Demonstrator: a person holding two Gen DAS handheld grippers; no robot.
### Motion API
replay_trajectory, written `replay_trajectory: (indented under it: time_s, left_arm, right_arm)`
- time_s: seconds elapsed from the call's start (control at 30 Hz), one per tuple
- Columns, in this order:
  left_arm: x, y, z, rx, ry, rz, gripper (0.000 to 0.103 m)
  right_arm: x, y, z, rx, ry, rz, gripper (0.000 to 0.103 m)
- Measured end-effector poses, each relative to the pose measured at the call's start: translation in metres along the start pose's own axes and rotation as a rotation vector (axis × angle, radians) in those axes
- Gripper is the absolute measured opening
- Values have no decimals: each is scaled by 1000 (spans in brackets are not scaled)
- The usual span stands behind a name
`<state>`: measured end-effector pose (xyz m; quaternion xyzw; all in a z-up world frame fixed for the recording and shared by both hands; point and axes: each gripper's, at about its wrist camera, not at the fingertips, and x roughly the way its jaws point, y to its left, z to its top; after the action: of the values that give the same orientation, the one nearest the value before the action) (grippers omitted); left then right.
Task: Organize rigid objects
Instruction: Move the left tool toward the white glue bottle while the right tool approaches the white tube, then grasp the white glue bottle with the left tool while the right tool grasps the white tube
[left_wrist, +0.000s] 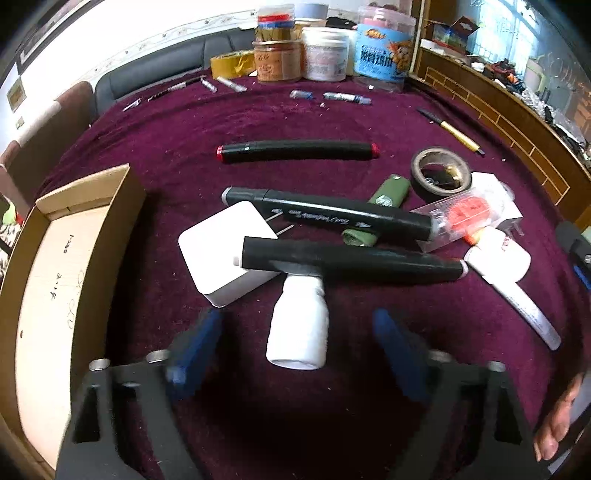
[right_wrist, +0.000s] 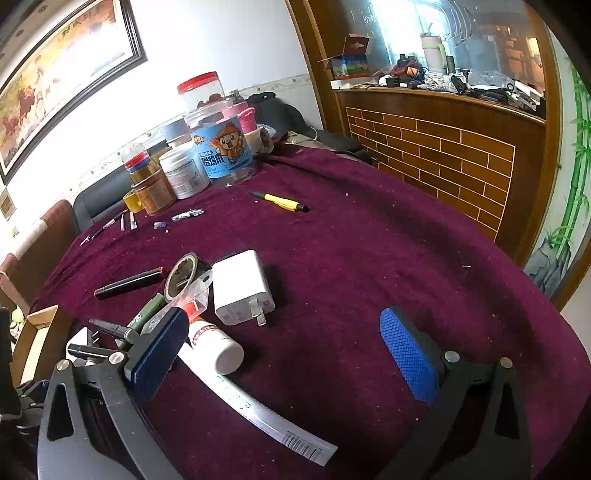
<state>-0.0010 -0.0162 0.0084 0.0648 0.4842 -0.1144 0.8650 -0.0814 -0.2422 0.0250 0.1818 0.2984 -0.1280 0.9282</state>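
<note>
**Maroon Cloth Work Surface: Both Claws Open, Nothing Held**

Maroon velvet cloth (left_wrist: 177, 147) covers the table in the left wrist view. We see the left gripper (left_wrist: 299, 341) pointing down at the clutter with its blue pads (left_wrist: 199, 341) spread on either side of a small white plastic bottle (left_wrist: 298, 325). The pads stand apart from the bottle and do not press it; the claw is partly open and holds nothing. The bottle lies on its side, its neck tucked under a black marker with a blurred barrel (left_wrist: 351, 260). That marker also rests across a white square charger (left_wrist: 221, 254). Just behind it lies a second black marker with white lettering (left_wrist: 328, 212), crossing a green lighter (left_wrist: 388, 195). A third black marker with red ends (left_wrist: 297, 150) lies alone, farther back. A roll of dark tape (left_wrist: 441, 171) sits at right, near a clear plastic case with an orange insert (left_wrist: 465, 214). An open brown cardboard box (left_wrist: 74, 258) stands at left.

In the right wrist view, we see the right gripper (right_wrist: 284, 354) with its blue textured pads (right_wrist: 408, 360) wide apart and empty. A white tube with a barcode label (right_wrist: 236, 387) lies between them on the cloth, touching neither pad as far as we can tell. A white plug adapter (right_wrist: 242, 288) lies just beyond it, prongs toward the camera. A yellow utility knife (right_wrist: 279, 201) lies farther back, well apart from the pile.
</note>
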Motion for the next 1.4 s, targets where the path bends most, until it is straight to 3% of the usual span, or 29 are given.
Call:
replay_trajectory:
  time_s: [0.03, 0.13, 0.3, 0.43, 0.47, 0.7, 0.83, 0.97, 1.17, 1.23, 1.3, 1.33, 1.37, 1.4]
  left_arm:
    - [-3, 0, 0, 2, 2, -7, 53]
    - [-6, 1, 1, -2, 12, -48, 52]
    - [-3, -3, 2, 26, 9, -38, 52]
    - [-10, 9, -1, -28, 17, -101, 31]
    - [-13, 11, -2, -40, 21, -111, 30]
    - [-51, 42, -22, -121, -36, -202, 29]
    - [-54, 50, -24, -122, -39, -203, 29]
    - [-42, 47, -12, -115, -29, -194, 37]
    - [-3, 11, 3, -11, 30, -165, 42]
    - [-2, 1, 3, 22, 6, -138, 48]
    - [-2, -2, 2, 37, -3, -123, 48]
    - [-3, -2, 1, 41, -6, -122, 41]
    - [-5, 1, 1, 34, -7, -121, 25]
    - [-6, 7, 1, 17, 6, -145, 24]
  right_arm:
    - [0, 0, 0, -2, 2, -4, 103]
    - [2, 1, 1, -4, 8, -12, 103]
    - [4, 0, 1, 0, 19, -20, 103]
    - [8, -3, 1, 16, 38, -20, 103]
    - [8, -3, 0, 18, 41, -19, 103]
    - [9, -5, -1, 27, 53, -32, 103]
    - [14, -6, 0, 25, 94, -10, 103]
    - [6, -8, 1, 26, 136, 31, 103]
    - [3, 9, 1, -143, 255, 125, 103]
    - [4, 17, -3, -218, 281, 123, 103]
    - [4, 22, -7, -271, 299, 132, 102]
    - [5, 26, -10, -306, 308, 131, 100]
    - [6, 29, -11, -330, 316, 130, 95]
    - [7, 32, -12, -350, 323, 131, 89]
